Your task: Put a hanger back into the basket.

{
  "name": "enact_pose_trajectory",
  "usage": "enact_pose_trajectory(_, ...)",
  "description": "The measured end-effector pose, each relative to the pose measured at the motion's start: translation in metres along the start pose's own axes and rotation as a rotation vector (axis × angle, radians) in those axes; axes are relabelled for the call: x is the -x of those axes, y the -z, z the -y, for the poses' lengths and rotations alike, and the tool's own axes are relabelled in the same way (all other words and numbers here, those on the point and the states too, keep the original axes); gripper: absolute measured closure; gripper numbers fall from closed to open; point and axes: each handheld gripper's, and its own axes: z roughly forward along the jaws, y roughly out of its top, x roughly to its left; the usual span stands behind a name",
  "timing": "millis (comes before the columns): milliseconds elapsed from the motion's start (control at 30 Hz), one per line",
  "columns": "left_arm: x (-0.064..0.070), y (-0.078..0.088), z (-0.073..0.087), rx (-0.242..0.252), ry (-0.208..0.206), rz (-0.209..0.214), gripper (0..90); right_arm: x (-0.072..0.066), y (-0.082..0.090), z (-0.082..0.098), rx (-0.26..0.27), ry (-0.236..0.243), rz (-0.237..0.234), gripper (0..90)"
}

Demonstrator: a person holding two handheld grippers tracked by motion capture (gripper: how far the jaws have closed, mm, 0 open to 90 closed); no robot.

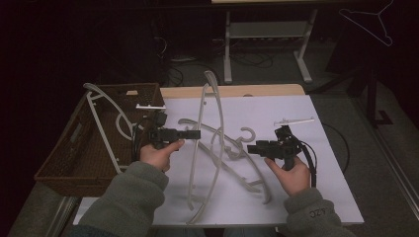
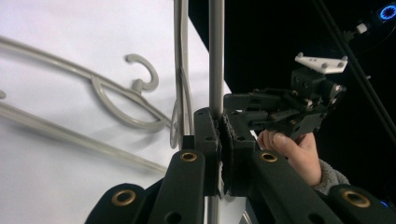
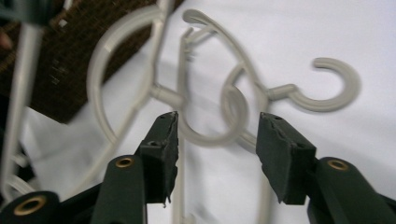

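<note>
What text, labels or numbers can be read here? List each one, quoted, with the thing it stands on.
"JZC": pale letters on the grey sleeve cuff of the person's right arm, seen upside down and dim in the high view, so the reading is uncertain.
A small pale tag on the far rim of the wicker basket: too small to read.
The plastic hangers: no readable marks.

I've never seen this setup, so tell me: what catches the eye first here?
A pale plastic hanger stands up off the white table in the middle, its bar clamped in the left gripper. More hangers lie tangled beneath it. The right gripper hovers open beside them, and a brown wicker basket with another hanger sits at the left.
</note>
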Motion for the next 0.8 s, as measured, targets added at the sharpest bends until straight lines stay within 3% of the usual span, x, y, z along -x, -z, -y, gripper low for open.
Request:
enact_pose_trajectory(400,0.008,0.029,-0.014,0.073,-0.003,0.008,86.2,0.005,0.016,0.005,0.012,0.031,0.051,40.3)
enact_pose_trajectory(633,0.015,0.067,-0.031,0.152,-0.012,0.004,86.2,0.011,0.023,0.012,0.014,0.036,0.074,38.2)
enact_pose_trajectory(767,0.019,0.108,-0.047,0.239,-0.025,-0.013,86.2,0.015,0.027,0.016,0.009,0.029,0.089,37.4)
enact_pose_trajectory(800,0.019,0.108,-0.047,0.239,-0.025,-0.013,86.2,0.016,0.028,0.017,0.009,0.022,0.091,37.2)
